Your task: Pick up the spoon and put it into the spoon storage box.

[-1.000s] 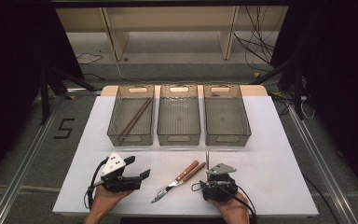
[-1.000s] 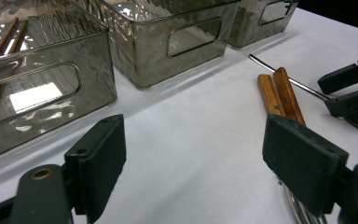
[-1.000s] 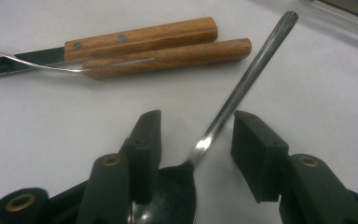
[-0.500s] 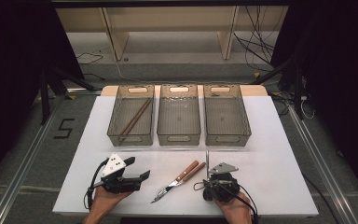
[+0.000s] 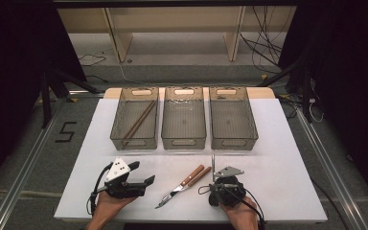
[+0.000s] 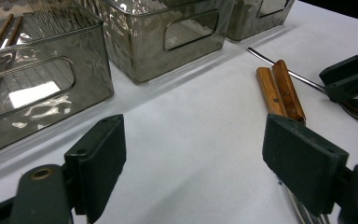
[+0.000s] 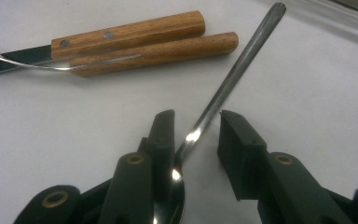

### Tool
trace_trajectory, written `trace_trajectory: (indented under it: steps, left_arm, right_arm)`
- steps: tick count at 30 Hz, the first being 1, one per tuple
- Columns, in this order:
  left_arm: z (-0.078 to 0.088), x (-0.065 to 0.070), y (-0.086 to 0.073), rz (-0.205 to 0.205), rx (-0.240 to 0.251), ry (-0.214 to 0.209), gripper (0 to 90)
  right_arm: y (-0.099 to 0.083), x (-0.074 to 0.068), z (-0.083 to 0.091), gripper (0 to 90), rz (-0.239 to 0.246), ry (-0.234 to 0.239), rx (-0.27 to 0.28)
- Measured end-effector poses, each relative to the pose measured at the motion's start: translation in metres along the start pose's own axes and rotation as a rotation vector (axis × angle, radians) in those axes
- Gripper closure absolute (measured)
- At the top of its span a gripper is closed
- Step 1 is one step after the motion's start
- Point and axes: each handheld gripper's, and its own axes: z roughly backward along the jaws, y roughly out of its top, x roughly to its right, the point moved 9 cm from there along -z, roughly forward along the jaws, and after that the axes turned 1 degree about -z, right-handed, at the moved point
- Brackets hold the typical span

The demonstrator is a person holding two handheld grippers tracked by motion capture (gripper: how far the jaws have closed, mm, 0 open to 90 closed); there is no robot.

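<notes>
Spoon lies on the white counter between the right tool's jaws — they have just been closing, one side touching the handle, the other still apart. Left tool sits spread, gripping nothing. Beyond, a wooden-handled knife and fork lie together — farther off, three bins.
</notes>
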Motion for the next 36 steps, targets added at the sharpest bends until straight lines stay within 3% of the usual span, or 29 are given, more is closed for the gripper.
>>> trace_trajectory:
  steps: [3, 7, 10, 15, 28, 33, 36]
  left_arm:
    - [0.000, 0.000, 0.000, -0.001, -0.001, 0.000, 21.4]
    - [0.000, 0.001, 0.000, -0.001, 0.002, 0.000, 21.4]
    - [0.000, 0.001, 0.000, 0.000, -0.002, -0.004, 21.4]
    - [0.000, 0.001, 0.000, 0.002, 0.004, -0.002, 21.4]
    - [0.000, 0.001, 0.000, 0.005, -0.003, -0.007, 21.4]
    - [0.000, 0.001, -0.001, 0.004, -0.008, -0.009, 21.4]
    - [0.000, 0.001, -0.001, 0.002, -0.006, -0.010, 21.4]
  right_arm:
    - [0.001, 0.000, 0.000, 68.4, 0.001, -0.004, -0.019]
    - [0.004, 0.002, -0.001, 74.1, -0.033, 0.000, -0.064]
    - [0.004, 0.004, -0.001, 76.7, -0.053, -0.001, -0.063]
    - [0.004, 0.004, -0.001, 79.1, -0.045, -0.018, -0.057]
    - [0.005, 0.013, 0.003, 84.8, -0.119, 0.028, -0.056]
    - [0.005, 0.013, 0.003, 84.2, -0.118, 0.029, -0.064]
    - [0.005, 0.012, 0.001, 83.3, -0.106, 0.005, -0.070]
